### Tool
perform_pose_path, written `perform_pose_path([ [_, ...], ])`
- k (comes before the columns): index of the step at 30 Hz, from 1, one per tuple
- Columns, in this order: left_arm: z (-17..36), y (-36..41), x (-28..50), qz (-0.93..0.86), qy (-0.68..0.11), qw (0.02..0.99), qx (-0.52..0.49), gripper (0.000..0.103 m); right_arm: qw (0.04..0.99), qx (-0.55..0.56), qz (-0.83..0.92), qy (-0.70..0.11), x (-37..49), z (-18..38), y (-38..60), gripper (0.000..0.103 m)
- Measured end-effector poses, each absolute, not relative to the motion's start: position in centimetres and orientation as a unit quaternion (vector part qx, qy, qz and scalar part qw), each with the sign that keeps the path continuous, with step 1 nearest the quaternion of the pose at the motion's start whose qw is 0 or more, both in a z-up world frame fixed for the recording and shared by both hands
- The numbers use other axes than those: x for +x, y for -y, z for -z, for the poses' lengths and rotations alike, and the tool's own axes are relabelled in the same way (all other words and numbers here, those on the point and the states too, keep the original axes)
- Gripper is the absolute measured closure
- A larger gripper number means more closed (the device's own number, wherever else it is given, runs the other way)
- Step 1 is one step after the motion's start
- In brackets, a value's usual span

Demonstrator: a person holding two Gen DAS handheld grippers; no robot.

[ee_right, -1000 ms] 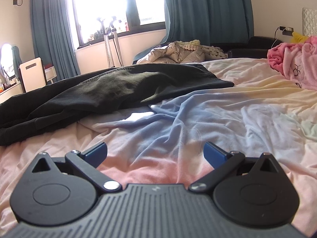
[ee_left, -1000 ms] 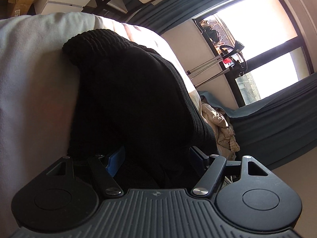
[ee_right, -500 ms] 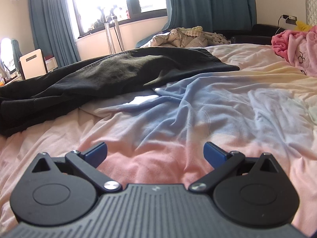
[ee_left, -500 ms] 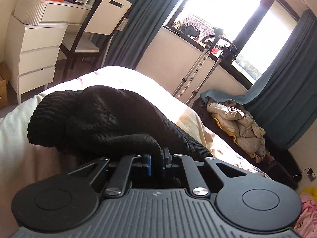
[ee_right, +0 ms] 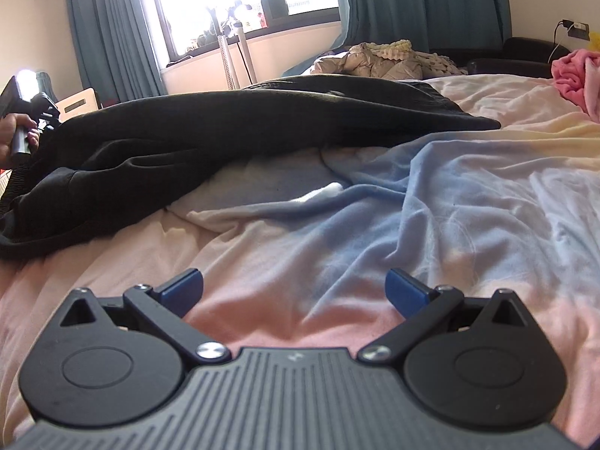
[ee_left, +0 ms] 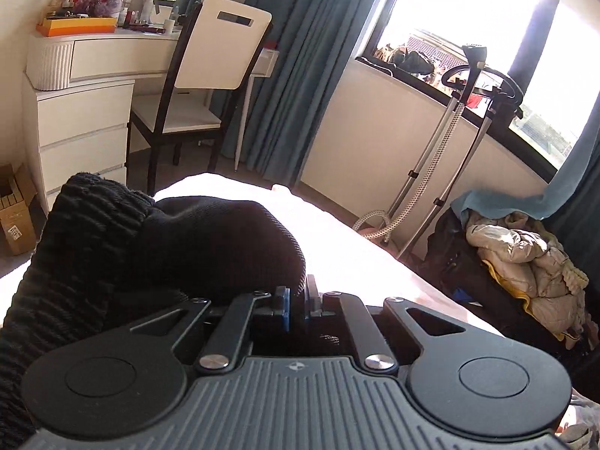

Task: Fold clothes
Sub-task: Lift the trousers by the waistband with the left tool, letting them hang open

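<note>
One black garment point(ee_left: 180, 247) pinched by left gripper point(ee_left: 296, 305); right gripper point(ee_right: 294, 288) agape.

Sunlit window point(ee_left: 465, 11), teal curtains point(ee_left: 296, 56), white dresser point(ee_left: 78, 120), chair point(ee_left: 202, 75).

Your task piece is a black garment point(ee_right: 240, 131), a thick knit with a ribbed cuff or hem point(ee_left: 86, 232). It lies stretched in a long, rumpled band across the far half of the bed point(ee_right: 375, 225), from the left edge toward the right, on pastel bedding of pink, blue and cream. At its left end the fabric is lifted and bunched, a fold pinched between the closed pads of your left gripper point(ee_left: 298, 305). The rest lies loosely creased, unfolded.
</note>
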State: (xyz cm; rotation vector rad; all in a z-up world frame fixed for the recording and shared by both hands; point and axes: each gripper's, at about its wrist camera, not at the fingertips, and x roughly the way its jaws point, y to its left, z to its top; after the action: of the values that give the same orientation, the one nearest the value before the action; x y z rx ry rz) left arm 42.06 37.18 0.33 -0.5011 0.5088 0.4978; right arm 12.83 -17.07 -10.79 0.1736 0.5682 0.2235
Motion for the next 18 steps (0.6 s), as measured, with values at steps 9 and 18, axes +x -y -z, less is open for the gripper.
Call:
perform_pose_path([
  [9,-1.4,-34.7,37.3,-0.208,-0.258,0.908,-0.256,0.024,0.953,0.075,-0.109,-0.274,13.1,10.8,16.8,0.0],
  [18,-1.7,-28.8,18.7,-0.099,-0.273,0.902,-0.32,0.021,0.971,0.036,-0.119,-0.206,9.6,7.3,16.6,0.0],
])
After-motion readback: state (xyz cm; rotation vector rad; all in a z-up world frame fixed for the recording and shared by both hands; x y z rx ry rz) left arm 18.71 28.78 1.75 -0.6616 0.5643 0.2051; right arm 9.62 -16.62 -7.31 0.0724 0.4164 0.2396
